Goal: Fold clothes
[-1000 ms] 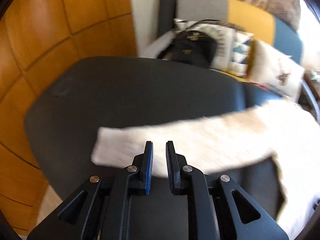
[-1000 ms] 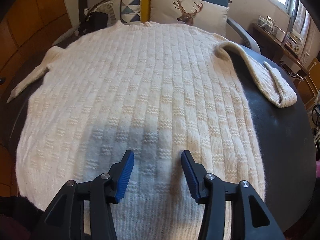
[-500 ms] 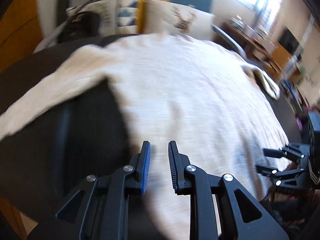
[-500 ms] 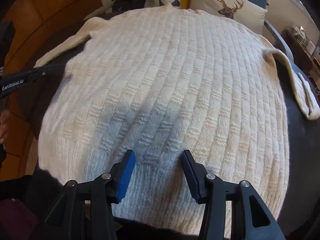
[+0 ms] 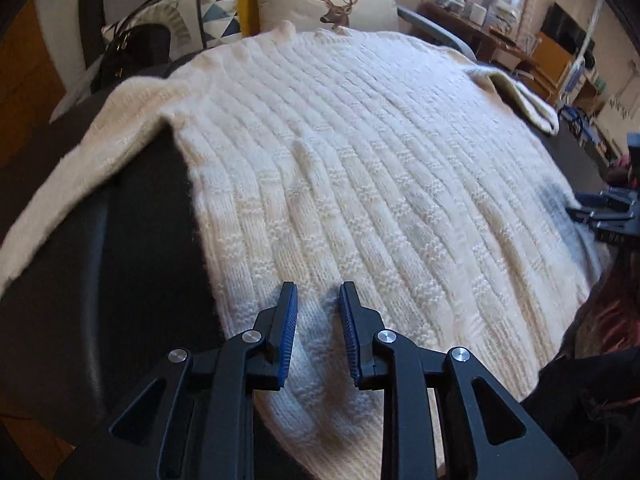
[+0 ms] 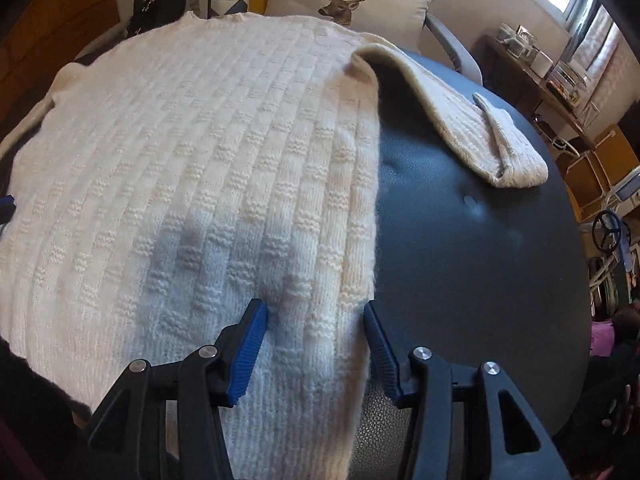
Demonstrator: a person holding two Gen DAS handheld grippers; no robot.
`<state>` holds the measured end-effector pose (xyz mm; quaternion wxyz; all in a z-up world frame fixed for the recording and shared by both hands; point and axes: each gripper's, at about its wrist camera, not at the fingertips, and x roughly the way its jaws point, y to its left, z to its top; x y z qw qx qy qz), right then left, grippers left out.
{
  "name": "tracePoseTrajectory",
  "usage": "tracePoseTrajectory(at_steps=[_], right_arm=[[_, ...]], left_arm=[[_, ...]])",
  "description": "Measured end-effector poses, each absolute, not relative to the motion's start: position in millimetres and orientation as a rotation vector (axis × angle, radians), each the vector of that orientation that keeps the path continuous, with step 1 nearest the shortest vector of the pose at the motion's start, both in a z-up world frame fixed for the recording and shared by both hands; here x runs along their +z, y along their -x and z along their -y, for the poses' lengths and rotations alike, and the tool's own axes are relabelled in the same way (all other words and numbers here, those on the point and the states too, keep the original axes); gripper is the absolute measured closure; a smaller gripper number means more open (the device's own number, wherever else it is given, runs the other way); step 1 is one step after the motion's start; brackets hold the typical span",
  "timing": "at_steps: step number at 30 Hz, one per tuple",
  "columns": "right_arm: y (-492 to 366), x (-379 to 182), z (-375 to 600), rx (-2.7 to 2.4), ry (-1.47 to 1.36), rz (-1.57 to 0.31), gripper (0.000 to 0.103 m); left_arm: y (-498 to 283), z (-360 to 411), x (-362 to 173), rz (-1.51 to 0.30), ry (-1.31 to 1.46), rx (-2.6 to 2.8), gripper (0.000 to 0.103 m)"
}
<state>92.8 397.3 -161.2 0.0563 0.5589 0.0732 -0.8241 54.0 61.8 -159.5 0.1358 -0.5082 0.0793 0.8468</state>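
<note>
Cream knit sweater (image 6: 192, 168) flat, hem between closing right tool (image 6: 316, 316)

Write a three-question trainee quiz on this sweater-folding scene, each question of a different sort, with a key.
1. True or false: the cream sweater lies spread flat on the dark table.
2. Which edge of the sweater do the right tongs straddle? A) the neckline B) the side edge near the hem C) a sleeve cuff
3. Fill in: the cushion behind the table shows a ____ head.

Key: 1 true; 2 B; 3 deer. Note: the right tongs are closing with knit between them; the left tongs are opening over the hem at the other side.
</note>
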Motion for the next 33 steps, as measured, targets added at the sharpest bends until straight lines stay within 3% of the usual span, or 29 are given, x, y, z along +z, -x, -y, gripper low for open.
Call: tracePoseTrajectory(at_steps=[1,4,9,12,17,21,24,28,33], right_arm=[[-94.8,-159.5,-399.1,-2.484,-1.697,-0.171,0.087],[-107.5,-151.3,-395.7,-2.467,-1.643,-0.118,0.094],[-136.3,-102.6,-393.9,-2.494,-1.476,-0.017,0.094],[-139.5,-108.9,-394.5,-2.510,-1.541,-0.114,0.081],[-125.1,-117.1,-403.2,-2.624,-1.568,-0.232,0.081],[-104.2,-112.1,-397.8,-2.636,-1.526,-0.185,0.079],[-83.8,-126.7,-389.5,-2.614,-1.551,-0.171,0.079],[-72.3,-154.1,-379.9,-2.610,-1.652,-0.311,0.079],[-82.6,-160.2,-392.4,-2.628,-1.632,-0.182,0.079]], left_arm=[[-55.2,-64.1,-158.5,-0.252,1.468,2.455,0.079],[-54.7,-62.0,-157.2,-0.290,1.454,2.491,0.079],[-52.2,-27.8,-132.4,-0.198,1.408,2.546,0.079],[-54.5,-2.0,-113.8,-0.007,1.364,2.575,0.079],[-66.3,17.4,-77.2,0.174,1.239,2.687,0.079],[-68.0,21.1,-60.3,0.349,1.168,2.720,0.078],[-64.7,1.5,-57.7,0.271,1.168,2.764,0.078],[-55.8,-24.5,-58.8,0.167,1.198,2.781,0.077],[-44.5,-44.8,-60.7,0.093,1.229,2.788,0.076]])
